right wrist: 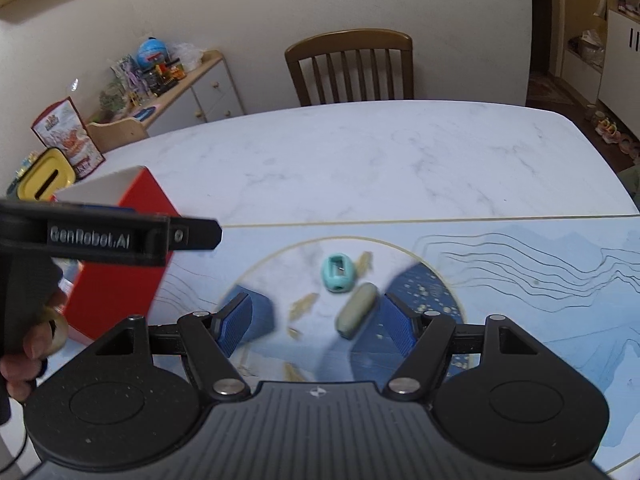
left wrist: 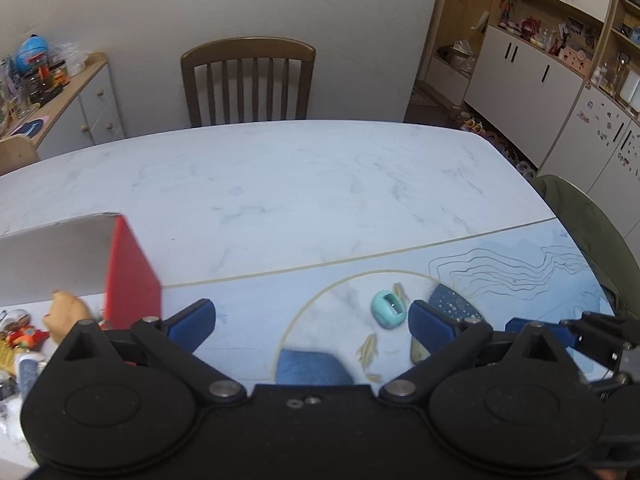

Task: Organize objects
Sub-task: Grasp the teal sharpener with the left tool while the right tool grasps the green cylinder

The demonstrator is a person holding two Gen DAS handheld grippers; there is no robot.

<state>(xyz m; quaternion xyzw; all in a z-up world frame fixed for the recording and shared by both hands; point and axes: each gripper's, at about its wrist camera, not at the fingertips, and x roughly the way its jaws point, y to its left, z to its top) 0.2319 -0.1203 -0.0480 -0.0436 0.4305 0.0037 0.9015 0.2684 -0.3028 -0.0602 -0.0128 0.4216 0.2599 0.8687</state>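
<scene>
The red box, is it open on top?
Open: the red box shows a pale inside wall and no lid in the right wrist view.

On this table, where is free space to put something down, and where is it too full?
Free: the marble table between the wooden chair and the mat edge. Crowded: around the teal sharpener, the green eraser and shavings, and beside the red box.
</scene>
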